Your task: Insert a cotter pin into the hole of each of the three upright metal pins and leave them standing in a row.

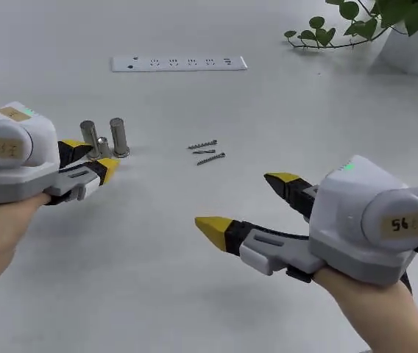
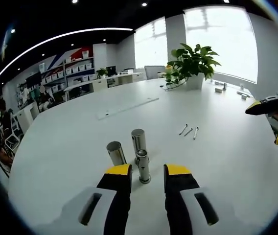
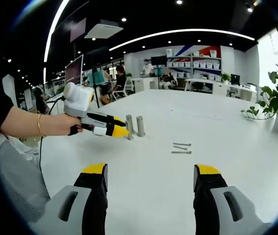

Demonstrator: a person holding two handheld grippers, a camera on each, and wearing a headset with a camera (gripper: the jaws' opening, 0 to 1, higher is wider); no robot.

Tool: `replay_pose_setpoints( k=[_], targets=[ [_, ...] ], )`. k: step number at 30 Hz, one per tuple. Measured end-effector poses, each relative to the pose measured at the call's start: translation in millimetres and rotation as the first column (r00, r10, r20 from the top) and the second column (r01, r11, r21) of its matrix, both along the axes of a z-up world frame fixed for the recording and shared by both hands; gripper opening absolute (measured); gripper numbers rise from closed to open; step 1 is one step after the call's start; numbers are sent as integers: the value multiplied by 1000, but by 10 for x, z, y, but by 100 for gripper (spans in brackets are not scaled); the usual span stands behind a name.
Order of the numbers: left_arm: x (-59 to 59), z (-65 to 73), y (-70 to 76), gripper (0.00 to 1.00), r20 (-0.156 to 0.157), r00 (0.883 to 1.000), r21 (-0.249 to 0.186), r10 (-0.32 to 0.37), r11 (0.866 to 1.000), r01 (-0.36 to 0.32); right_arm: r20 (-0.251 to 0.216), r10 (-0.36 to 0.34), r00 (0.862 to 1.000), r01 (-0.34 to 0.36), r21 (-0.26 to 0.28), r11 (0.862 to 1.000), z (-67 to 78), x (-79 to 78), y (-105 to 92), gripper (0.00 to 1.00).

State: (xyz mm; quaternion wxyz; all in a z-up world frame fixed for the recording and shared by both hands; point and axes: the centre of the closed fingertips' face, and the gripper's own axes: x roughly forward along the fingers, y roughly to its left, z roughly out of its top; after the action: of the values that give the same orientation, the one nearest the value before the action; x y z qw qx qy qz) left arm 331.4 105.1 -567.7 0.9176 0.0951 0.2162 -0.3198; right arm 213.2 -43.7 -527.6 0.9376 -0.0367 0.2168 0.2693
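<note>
Three metal pins [image 1: 103, 140] standing bunched | left gripper [image 2: 148, 170] fingers spread, flanking the nearest; a skewed squeeze could be toppling neighbours | right gripper [image 3: 151, 171] fingers gaping, empty

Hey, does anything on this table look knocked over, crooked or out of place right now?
Nothing is tipped, spilled or damaged. The three metal pins stand upright, bunched in a triangle rather than a row, one shorter than the others. The three cotter pins lie loose on the table, apart from them.
</note>
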Motion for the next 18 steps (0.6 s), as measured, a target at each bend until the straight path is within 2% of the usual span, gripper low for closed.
replay_pose_setpoints(
  k=[7, 12, 18],
  targets=[
    [59, -78, -42, 17, 0, 1000, 1, -10, 1000, 10, -6, -9, 1000, 9, 14, 1000, -35, 45, 6, 68],
    [98, -158, -24, 12, -16, 1000, 6, 3, 1000, -3, -22, -14, 1000, 14, 19, 1000, -89, 40, -3, 68],
    [139, -152, 8, 10, -19, 1000, -14, 23, 1000, -23, -31, -13, 999, 13, 13, 1000, -126, 28, -11, 68]
  ],
)
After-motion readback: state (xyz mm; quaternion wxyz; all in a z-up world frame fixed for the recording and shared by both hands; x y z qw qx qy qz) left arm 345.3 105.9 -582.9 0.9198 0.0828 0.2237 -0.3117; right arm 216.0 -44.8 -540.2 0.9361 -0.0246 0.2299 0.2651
